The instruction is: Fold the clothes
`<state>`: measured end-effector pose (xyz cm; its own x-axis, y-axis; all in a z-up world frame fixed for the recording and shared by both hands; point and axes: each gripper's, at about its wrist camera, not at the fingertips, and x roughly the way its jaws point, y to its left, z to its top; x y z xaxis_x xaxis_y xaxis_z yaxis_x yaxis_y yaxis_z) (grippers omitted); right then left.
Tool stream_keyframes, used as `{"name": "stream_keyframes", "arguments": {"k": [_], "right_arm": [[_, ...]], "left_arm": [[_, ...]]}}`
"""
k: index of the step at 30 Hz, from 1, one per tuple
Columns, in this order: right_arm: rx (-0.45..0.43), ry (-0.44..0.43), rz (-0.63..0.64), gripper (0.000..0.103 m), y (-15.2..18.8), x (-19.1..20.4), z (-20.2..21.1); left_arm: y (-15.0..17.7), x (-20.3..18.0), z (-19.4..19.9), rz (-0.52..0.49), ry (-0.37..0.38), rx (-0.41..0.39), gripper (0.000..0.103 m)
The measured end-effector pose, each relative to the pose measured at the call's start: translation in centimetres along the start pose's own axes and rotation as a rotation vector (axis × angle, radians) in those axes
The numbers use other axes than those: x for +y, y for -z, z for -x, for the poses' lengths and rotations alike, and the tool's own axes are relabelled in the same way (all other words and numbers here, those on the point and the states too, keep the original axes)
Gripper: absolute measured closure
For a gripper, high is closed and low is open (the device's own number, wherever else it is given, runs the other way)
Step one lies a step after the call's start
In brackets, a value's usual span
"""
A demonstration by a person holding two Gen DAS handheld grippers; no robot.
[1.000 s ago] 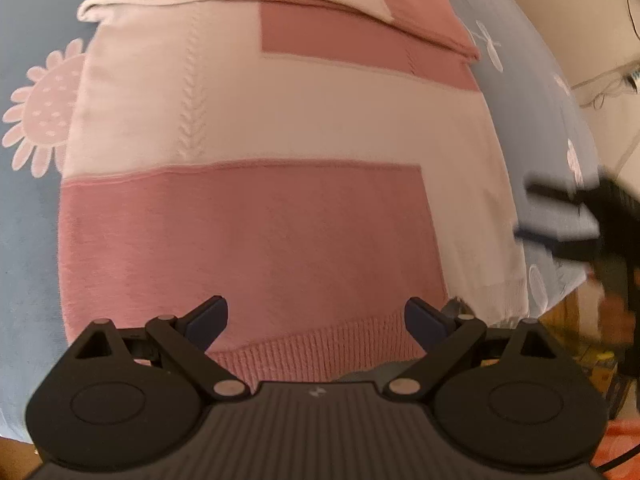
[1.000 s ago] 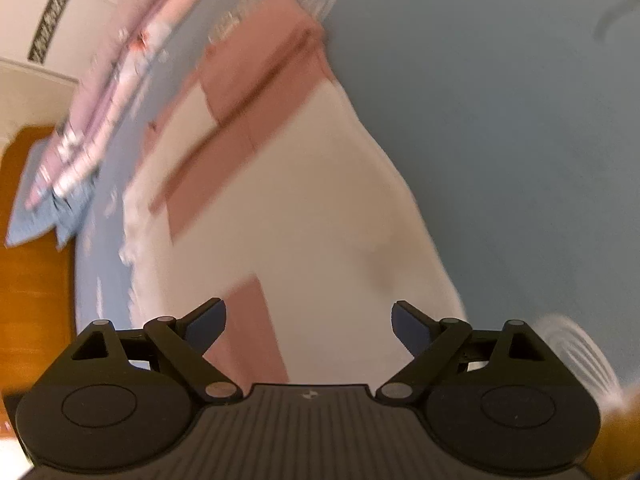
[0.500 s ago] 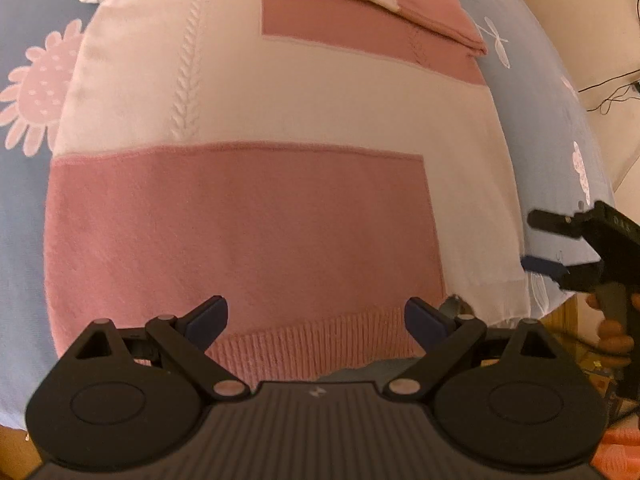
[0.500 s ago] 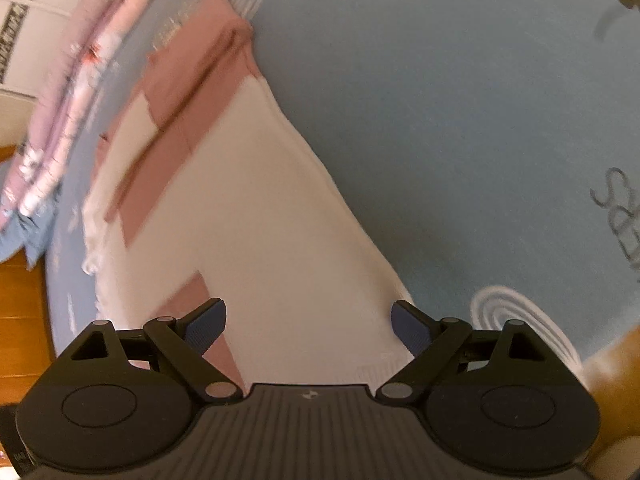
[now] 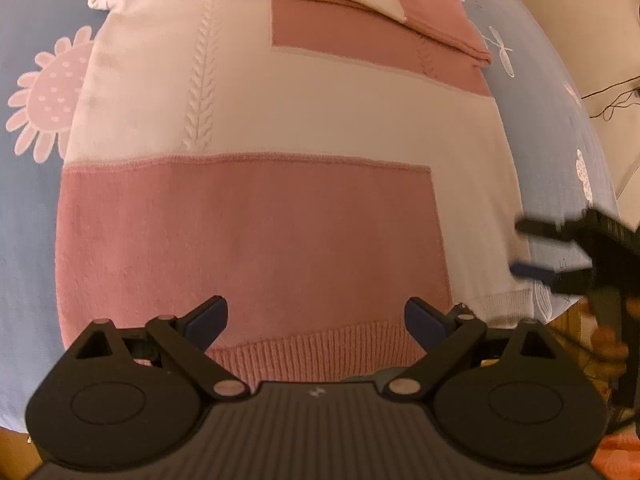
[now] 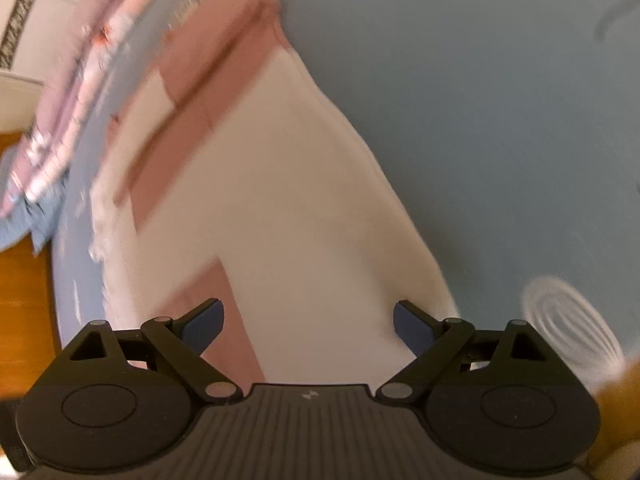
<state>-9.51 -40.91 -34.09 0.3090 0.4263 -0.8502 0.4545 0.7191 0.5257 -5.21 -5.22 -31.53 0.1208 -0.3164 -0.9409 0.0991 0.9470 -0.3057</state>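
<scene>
Two claws, left claw (image 5: 316, 316) and right claw (image 6: 309, 322), spread wide and empty at hem of sweater (image 5: 280, 140); sleeves seemingly folded in, body fold left.

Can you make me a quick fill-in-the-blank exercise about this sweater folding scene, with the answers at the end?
1. The sweater is knitted in cream and ____ blocks.
2. It lies on a ____ bedsheet printed with flowers.
3. The left gripper has its jaws ____, poised over the ribbed hem.
4. The right gripper holds ____ between its fingers.

Missing words: pink; blue; open; nothing
</scene>
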Motion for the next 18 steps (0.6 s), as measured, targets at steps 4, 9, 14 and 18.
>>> {"name": "stream_keyframes", "arguments": {"k": [4, 9, 14, 18], "right_arm": [[-0.043, -0.012, 0.053, 0.008, -1.0, 1.4, 1.1], [-0.203, -0.079, 0.146, 0.008, -6.8, 5.3, -1.0], [-0.227, -0.076, 0.152, 0.008, -9.5, 6.0, -4.1], [-0.223, -0.066, 0.122, 0.008, -8.4, 4.0, -2.9]], "left_arm": [[-0.1, 0.1, 0.0, 0.009, 0.002, -0.009, 0.008], [-0.3, 0.0, 0.0, -0.005, -0.001, -0.014, 0.008], [-0.9, 0.0, 0.0, -0.004, -0.002, -0.032, 0.008], [-0.8, 0.2, -0.1, 0.02, 0.003, -0.032, 0.008]]}}
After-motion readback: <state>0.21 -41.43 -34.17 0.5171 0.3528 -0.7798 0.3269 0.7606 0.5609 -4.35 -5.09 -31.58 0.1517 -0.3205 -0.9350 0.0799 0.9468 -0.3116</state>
